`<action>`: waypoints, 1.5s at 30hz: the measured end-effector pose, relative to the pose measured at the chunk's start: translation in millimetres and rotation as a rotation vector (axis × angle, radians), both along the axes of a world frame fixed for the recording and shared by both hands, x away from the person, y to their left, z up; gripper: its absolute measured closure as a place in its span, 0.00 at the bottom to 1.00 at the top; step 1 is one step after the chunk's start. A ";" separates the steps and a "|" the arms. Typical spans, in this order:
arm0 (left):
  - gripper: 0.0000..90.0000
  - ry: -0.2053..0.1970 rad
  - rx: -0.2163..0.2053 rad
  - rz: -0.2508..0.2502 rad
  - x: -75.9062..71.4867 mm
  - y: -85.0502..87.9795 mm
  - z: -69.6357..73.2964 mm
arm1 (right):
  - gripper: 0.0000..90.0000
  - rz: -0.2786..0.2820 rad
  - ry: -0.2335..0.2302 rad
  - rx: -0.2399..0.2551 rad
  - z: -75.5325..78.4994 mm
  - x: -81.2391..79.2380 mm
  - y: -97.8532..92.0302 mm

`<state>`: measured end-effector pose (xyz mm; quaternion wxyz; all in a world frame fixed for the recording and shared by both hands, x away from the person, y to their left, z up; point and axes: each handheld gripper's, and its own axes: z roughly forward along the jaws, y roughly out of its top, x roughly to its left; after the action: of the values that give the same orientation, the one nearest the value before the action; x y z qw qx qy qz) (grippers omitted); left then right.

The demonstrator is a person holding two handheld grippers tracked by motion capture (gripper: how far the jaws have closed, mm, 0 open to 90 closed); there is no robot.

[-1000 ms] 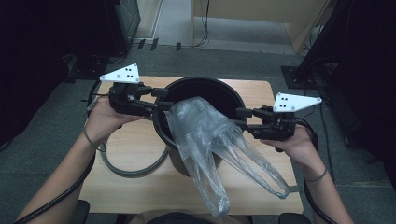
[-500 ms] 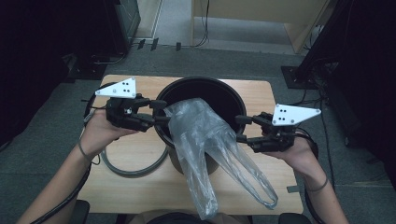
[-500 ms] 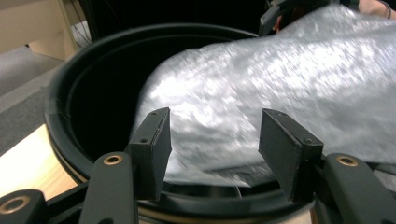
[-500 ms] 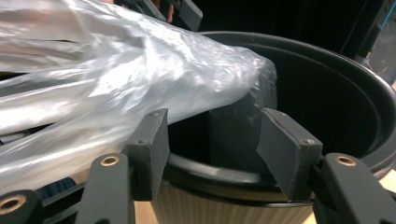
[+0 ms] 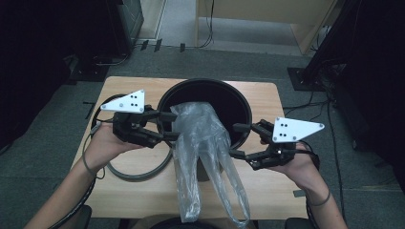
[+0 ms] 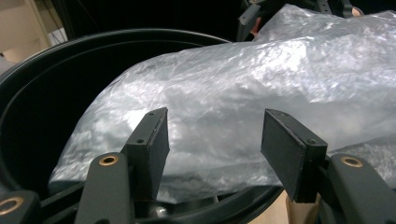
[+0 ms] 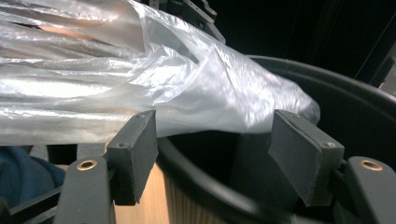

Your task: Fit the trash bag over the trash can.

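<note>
The clear plastic bag (image 5: 203, 143) lies draped over the near rim of the black bin (image 5: 241, 107), its long axis running toward the person, between the released left gripper (image 5: 167, 126) touching its left side and the released right gripper (image 5: 236, 140) just beside its right.

A bin (image 5: 205, 95) stands on the middle of the surface (image 5: 267, 186), toward its far edge, with a plastic bag (image 5: 203, 143) draped over its near rim, part inside and part hanging toward the person. A ring (image 5: 138, 169) lies on the surface left of the bin. The left gripper (image 5: 168, 126) sits at the bin's left rim beside the bag, the right gripper (image 5: 239, 140) at its right.
</note>
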<state>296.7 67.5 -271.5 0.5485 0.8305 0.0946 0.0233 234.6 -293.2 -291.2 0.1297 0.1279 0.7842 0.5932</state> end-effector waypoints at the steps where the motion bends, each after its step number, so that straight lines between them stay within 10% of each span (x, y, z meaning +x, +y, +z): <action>1: 0.45 0.000 -0.002 0.000 0.0 -1.4 0.8 | 0.36 0.001 -0.004 0.000 1.4 0.3 2.5; 20: 0.46 0.006 -0.034 0.000 19.4 -18.9 14.9 | 0.49 0.038 -0.024 -0.033 24.6 26.2 39.2; 31: 0.46 0.005 -0.035 0.065 40.2 -14.2 23.4 | 0.99 -0.081 0.078 0.044 35.7 48.3 39.8; 45: 0.46 -0.039 -0.047 0.129 45.4 5.2 32.0 | 1.00 -0.230 0.142 0.101 52.0 77.2 26.7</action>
<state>342.1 72.7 -239.5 0.5668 0.8090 0.1378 0.0726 311.8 -266.5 -239.2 0.1344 0.2647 0.7409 0.6025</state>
